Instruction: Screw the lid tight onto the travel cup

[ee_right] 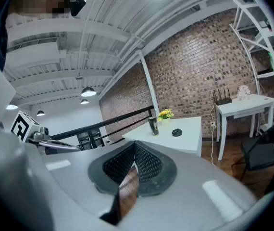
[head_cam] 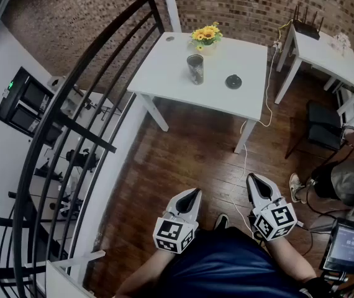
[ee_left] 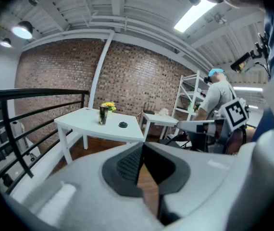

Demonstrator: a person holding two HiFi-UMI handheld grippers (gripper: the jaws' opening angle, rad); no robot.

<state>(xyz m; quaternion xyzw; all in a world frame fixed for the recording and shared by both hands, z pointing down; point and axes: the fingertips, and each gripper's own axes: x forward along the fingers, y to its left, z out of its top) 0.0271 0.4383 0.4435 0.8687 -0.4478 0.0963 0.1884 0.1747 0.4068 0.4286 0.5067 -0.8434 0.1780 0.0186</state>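
Far across the wooden floor in the head view, the dark, patterned metal travel cup (head_cam: 195, 69) stands upright on the white square table (head_cam: 164, 73). Its round black lid (head_cam: 233, 81) lies flat to the right of it, clearly apart. Both are near the small yellow flower bunch (head_cam: 206, 35). The left gripper (head_cam: 191, 194) and the right gripper (head_cam: 255, 179) hang close to the person's body, well short of the table, both with jaws together and empty. The cup lies almost straight ahead of the left gripper, and the lid is closer to the right gripper's line.

Ahead in the left gripper view, the jaws meet with nothing between them. The cup (ee_left: 103, 115) sits far off and left of the closed tips, with the lid (ee_left: 123, 125) just to its right.

Ahead in the right gripper view, the pads also meet on nothing. The cup (ee_right: 153, 126) and the lid (ee_right: 176, 132) lie far ahead, slightly right. Judging by this, the right gripper suits the lid and the left the cup, once the person has approached the table.
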